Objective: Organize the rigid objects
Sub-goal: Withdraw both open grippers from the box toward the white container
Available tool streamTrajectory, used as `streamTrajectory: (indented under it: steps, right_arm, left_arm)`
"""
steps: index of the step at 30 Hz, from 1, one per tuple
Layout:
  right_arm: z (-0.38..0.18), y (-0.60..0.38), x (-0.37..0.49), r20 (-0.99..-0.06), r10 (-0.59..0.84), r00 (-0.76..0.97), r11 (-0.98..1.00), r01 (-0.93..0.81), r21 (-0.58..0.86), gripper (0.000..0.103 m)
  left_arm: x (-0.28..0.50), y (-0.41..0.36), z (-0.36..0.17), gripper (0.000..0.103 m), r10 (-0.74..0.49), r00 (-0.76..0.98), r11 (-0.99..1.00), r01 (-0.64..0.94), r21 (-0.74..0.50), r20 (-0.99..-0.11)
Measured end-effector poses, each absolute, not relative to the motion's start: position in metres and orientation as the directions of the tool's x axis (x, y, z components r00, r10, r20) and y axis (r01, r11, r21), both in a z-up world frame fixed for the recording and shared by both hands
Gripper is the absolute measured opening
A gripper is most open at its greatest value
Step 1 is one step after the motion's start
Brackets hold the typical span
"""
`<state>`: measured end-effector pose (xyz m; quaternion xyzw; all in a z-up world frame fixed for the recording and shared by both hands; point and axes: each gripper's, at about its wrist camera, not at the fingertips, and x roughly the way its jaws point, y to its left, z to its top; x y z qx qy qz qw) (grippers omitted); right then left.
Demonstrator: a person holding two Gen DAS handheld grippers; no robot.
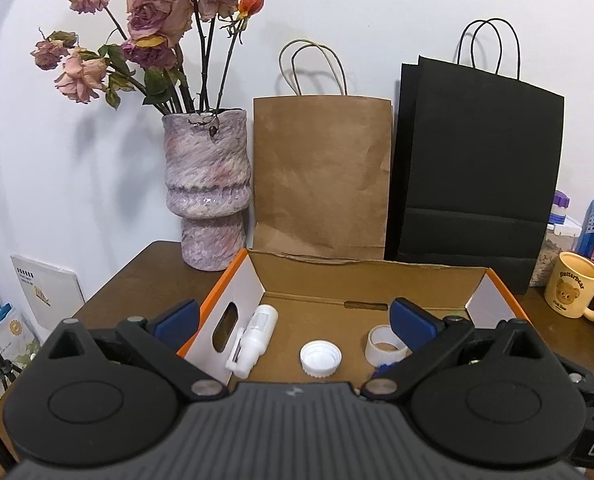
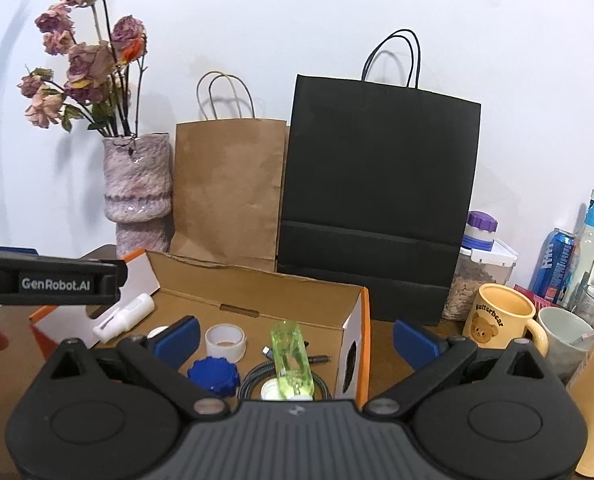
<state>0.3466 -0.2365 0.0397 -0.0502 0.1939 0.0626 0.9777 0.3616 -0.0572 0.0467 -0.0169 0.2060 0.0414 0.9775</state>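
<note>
Both grippers: left gripper [image 1: 295, 320], right gripper [image 2: 297, 338] spread wide, empty, hovering over box.
Items: spray bottle [image 1: 257, 336], white cap [image 1: 320, 359], tape roll [image 2: 225, 342] gathered inside cardboard box [image 1: 361, 280] for tidying.

The blue lid [image 1: 381, 369] is mostly hidden behind the left gripper [image 1: 295, 320]. The cable [image 2: 257, 380] and green bottle [image 2: 291, 360] base are occluded by the right gripper [image 2: 295, 338].

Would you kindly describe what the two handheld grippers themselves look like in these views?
Both look alike: the left gripper and right gripper have blue pads on black angular linkage arms with silver pivot pins, round black discs either side, and a ribbed grey centre plate. The side of the left gripper's body reads GenRobot.AI in white.
</note>
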Motion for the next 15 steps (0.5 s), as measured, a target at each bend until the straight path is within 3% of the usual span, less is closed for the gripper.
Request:
streamTrajectory:
  steps: [15]
  right_arm:
    - [0.038,-0.261,0.289,-0.368,0.136,0.92,0.984,-0.169,-0.058,0.103]
  left_arm:
    - [0.31,-0.065,0.045,0.103,0.071,0.907,0.996,-0.085,-0.016,-0.416]
